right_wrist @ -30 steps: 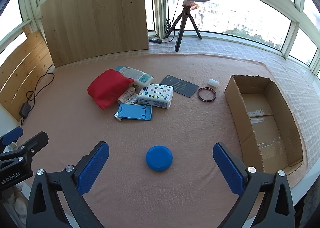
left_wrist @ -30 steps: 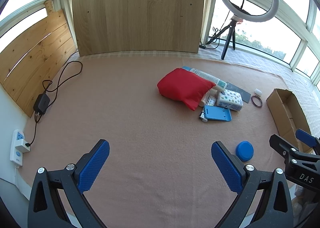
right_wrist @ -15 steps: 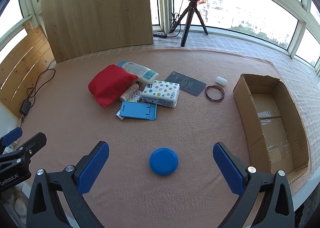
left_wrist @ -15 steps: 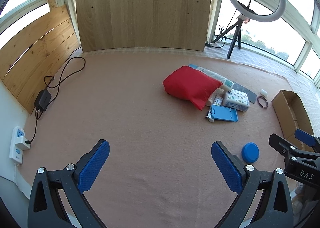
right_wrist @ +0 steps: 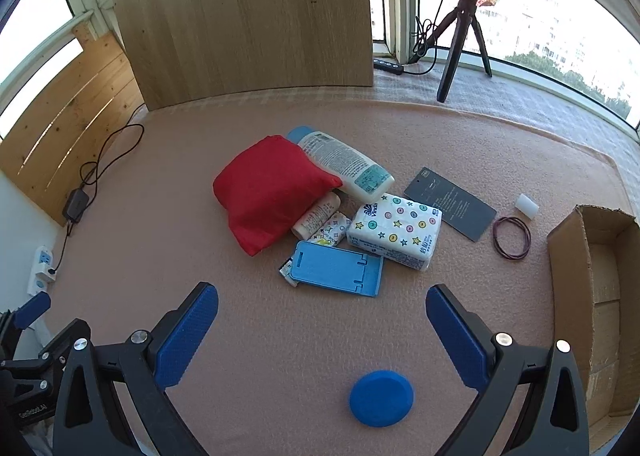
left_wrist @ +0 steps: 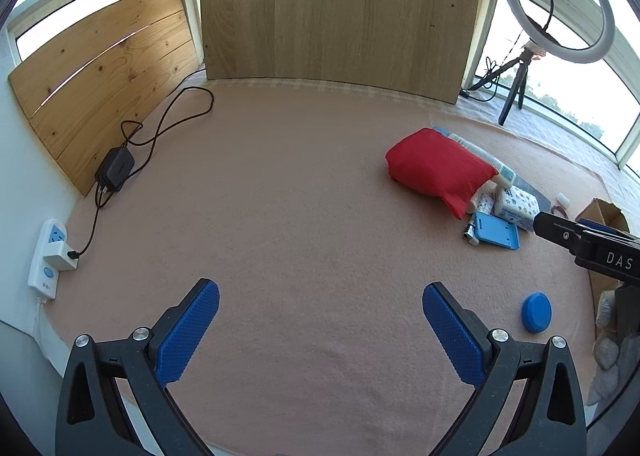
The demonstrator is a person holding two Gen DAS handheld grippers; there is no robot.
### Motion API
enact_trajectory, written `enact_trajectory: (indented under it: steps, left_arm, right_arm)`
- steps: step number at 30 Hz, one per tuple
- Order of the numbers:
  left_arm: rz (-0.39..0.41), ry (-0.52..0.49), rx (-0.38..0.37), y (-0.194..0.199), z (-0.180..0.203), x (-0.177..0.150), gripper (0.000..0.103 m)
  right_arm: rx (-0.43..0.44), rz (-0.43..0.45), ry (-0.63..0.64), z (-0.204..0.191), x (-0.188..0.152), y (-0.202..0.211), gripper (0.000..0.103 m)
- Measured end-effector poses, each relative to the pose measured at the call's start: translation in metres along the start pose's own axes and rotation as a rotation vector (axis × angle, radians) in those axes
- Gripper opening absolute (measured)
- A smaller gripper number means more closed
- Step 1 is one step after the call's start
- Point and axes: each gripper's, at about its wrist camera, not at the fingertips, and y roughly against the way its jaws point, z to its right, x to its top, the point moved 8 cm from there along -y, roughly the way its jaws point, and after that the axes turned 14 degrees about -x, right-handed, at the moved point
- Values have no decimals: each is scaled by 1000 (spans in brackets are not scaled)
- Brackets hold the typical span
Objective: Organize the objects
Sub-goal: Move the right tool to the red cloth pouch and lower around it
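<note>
The right gripper (right_wrist: 322,330) is hanging with its jaws spread wide, holding nothing and touching nothing, its blue pads (right_wrist: 187,332) tilted outward over the pinkish mat (right_wrist: 460,127). A blue round lid (right_wrist: 381,398) is lying flat on the mat just below the gap between the fingers, slightly toward the right finger. Ahead of the gripper, a blue phone stand (right_wrist: 338,268) is lying closest, partly covering a small packet. Beyond it a star-patterned tissue pack (right_wrist: 396,230) is sitting, and to the front left a red pouch (right_wrist: 270,191) is resting against a white bottle (right_wrist: 344,165). A dark card (right_wrist: 450,203), a brown rubber band (right_wrist: 513,237) and a small white cap (right_wrist: 527,206) are lying to the front right. The open cardboard box (right_wrist: 568,252) is standing at the far right of the gripper.

The left gripper (left_wrist: 320,330) is likewise standing wide open and empty above bare mat (left_wrist: 280,195), with the pile well off to its front right and the lid to its right.
</note>
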Motion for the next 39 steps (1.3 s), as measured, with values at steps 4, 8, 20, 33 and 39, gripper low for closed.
enact_trajectory:
  steps: [4, 8, 20, 33, 39]
  left_arm:
    - [5, 36, 34, 5, -22, -6, 103]
    - [6, 80, 69, 11, -45, -14, 103]
    - [0, 189, 141, 27, -101, -41, 103]
    - [-5, 226, 165, 36, -125, -51, 103]
    - [-6, 206, 148, 33, -119, -47, 103]
  right_arm:
    - [24, 3, 36, -13, 23, -17, 102]
    - [38, 11, 63, -27, 47, -33, 102]
    - [44, -54, 83, -60, 106, -89, 90]
    - [132, -233, 80, -88, 96, -122, 59]
    - [169, -251, 79, -98, 74, -114, 56]
